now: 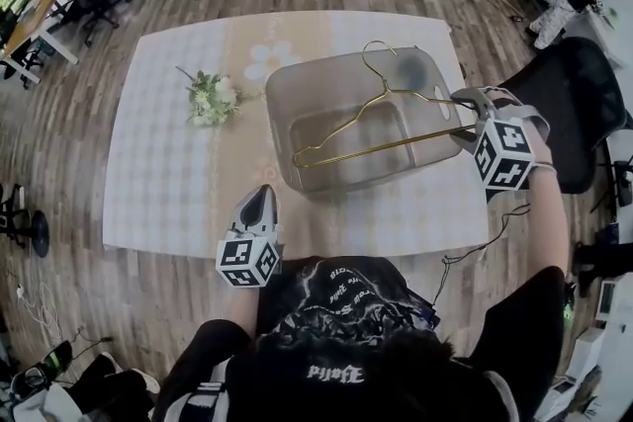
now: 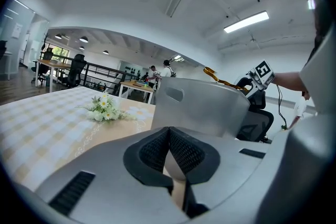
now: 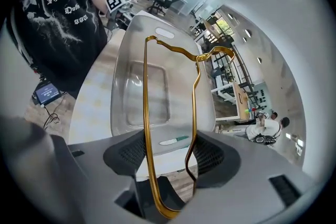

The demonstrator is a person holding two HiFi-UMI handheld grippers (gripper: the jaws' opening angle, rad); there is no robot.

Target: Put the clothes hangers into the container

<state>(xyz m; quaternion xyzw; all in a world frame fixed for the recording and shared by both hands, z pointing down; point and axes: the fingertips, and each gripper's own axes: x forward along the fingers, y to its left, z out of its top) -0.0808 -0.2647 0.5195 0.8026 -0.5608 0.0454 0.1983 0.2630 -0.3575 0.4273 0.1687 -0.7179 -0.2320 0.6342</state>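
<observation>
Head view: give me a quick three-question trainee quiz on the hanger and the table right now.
1. True or false: the gold hanger lies flat on the tablecloth, clear of the container.
2. Which gripper holds the hanger? A) left B) right C) neither
3. Fill in: in the head view, the bouquet lies to the container's ____.
Key: 1 false, it hangs over the container; 2 B, the right gripper is closed on its end; 3 left.

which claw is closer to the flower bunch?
Left: left claw sits at the table's near edge, short of the flower bunch; right claw is past the container, gripping the hanger.
</observation>
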